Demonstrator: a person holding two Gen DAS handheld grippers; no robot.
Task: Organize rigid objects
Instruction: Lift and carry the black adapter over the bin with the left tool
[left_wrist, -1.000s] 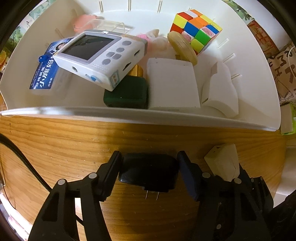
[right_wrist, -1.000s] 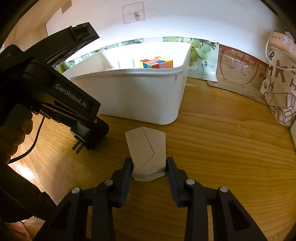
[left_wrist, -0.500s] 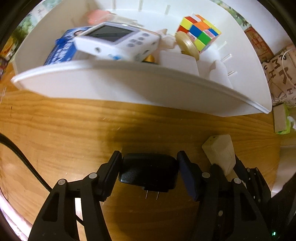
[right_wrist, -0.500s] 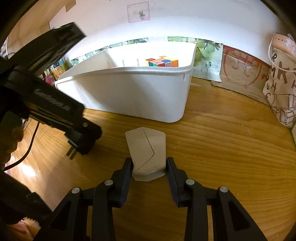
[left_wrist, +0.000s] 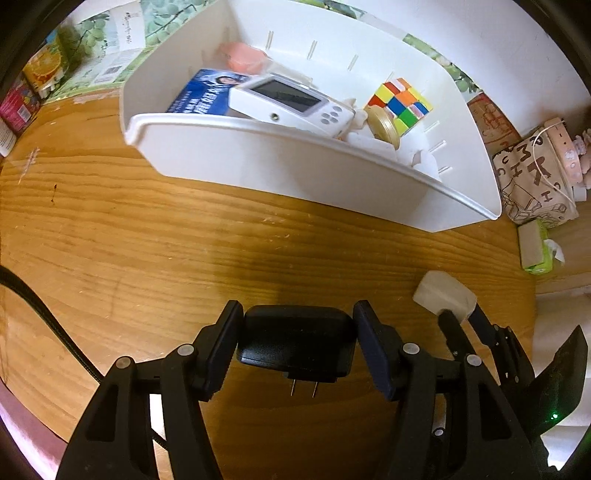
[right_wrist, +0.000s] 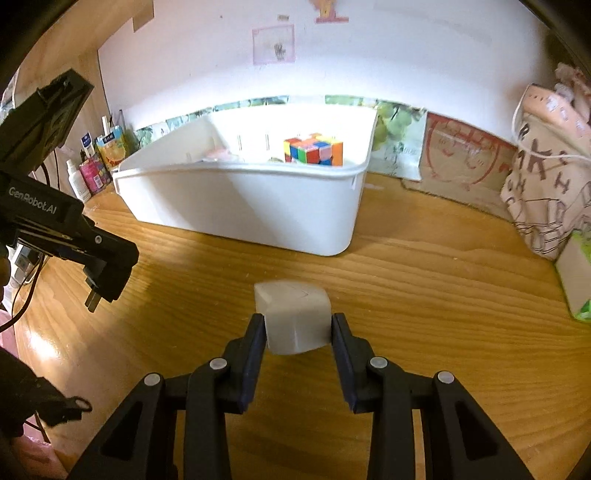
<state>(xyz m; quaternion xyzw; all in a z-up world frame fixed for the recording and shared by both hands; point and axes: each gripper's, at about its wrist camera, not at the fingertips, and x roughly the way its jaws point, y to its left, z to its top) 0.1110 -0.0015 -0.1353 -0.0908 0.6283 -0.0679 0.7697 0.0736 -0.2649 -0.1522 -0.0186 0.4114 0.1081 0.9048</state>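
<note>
My left gripper (left_wrist: 297, 339) is shut on a black plug adapter (left_wrist: 295, 345), prongs pointing down, held above the wooden table in front of the white bin (left_wrist: 295, 166). It also shows in the right wrist view (right_wrist: 107, 273). My right gripper (right_wrist: 298, 332) is shut on a white angular box (right_wrist: 293, 314), which also shows in the left wrist view (left_wrist: 445, 297). The bin (right_wrist: 258, 206) holds a colour cube (left_wrist: 400, 105), a white handheld device (left_wrist: 291, 103), a blue packet (left_wrist: 203, 96), a gold disc (left_wrist: 384, 123) and white boxes.
A patterned cloth bag (right_wrist: 546, 192) and a green tissue pack (left_wrist: 535, 251) stand at the right. Bottles and cartons (right_wrist: 96, 166) line the wall at the left. A black cable (left_wrist: 44, 314) runs across the table's left side.
Both grippers have drawn back from the bin and risen, each still holding its object. The white box in my right gripper has tilted, so its front face now shows.
</note>
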